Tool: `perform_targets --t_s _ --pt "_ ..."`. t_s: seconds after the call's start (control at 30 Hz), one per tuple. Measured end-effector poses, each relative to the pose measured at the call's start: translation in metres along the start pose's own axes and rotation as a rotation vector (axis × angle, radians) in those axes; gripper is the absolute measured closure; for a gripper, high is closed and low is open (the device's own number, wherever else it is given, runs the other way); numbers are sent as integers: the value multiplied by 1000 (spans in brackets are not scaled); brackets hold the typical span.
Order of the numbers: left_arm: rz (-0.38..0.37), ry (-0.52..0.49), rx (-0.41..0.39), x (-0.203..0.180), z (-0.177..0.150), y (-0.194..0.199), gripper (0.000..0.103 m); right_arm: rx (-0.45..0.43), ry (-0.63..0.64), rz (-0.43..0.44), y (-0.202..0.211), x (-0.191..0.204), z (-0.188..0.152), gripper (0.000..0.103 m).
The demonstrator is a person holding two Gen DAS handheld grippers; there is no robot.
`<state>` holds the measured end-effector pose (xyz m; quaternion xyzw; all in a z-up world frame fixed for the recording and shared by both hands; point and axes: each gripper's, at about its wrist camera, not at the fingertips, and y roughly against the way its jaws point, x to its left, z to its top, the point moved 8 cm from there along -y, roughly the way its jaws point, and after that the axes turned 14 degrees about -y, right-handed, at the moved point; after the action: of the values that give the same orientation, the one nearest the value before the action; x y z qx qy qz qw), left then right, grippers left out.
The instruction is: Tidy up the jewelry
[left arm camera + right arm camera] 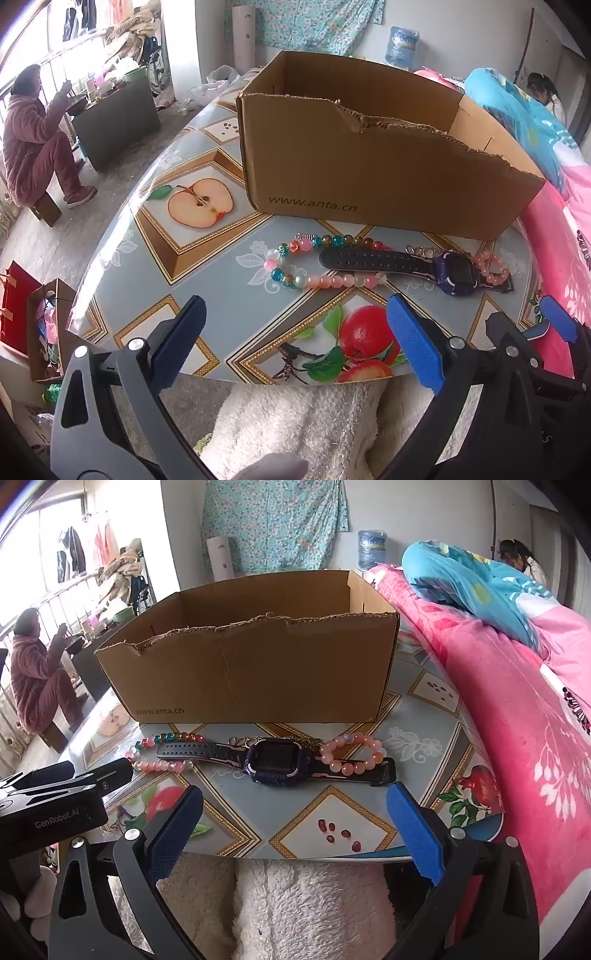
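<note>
On the counter (424, 738), before you:
Watch (275, 762): lies flat between the two bracelets, near the cardboard box (258, 672).
Your left tool (295, 347): spread wide, empty.
Your right tool (295, 827): spread wide, empty.

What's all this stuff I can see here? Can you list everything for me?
cardboard box: one, brown, open top, torn front rim, back of the table
watch: one, purple body and black strap, flat in front of the box
pink bead bracelet: one, pale pink, on the watch strap's right end
mixed bead bracelet: one, pink, teal and red, left, under the strap's other end
table: one, blue-grey fruit-print cover
bedding: pink and blue, right
seated person: one, pink clothes, far left
left gripper: blue pads, open, empty
right gripper: blue pads, open, empty
</note>
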<state>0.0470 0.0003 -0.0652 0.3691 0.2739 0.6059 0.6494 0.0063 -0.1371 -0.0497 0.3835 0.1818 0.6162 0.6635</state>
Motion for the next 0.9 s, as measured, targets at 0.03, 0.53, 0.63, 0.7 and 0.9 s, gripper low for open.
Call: perform_targets --t_s 0.03,0.53,0.63,0.7,0.9 --pt "0 0 3 0 0 0 9 10 3 -3 -1 0 -1 6" --pt "-3 2 10 -2 -8 -6 9 21 -1 6 -2 4 -3 6" --pt "-5 3 16 0 -6 -6 9 22 -2 6 -3 3 -2 6" --pt "-6 3 16 1 -6 -6 9 23 -1 6 -6 5 -2 6" --pt "-5 3 14 1 -6 -5 9 23 0 4 -4 6 -3 6"
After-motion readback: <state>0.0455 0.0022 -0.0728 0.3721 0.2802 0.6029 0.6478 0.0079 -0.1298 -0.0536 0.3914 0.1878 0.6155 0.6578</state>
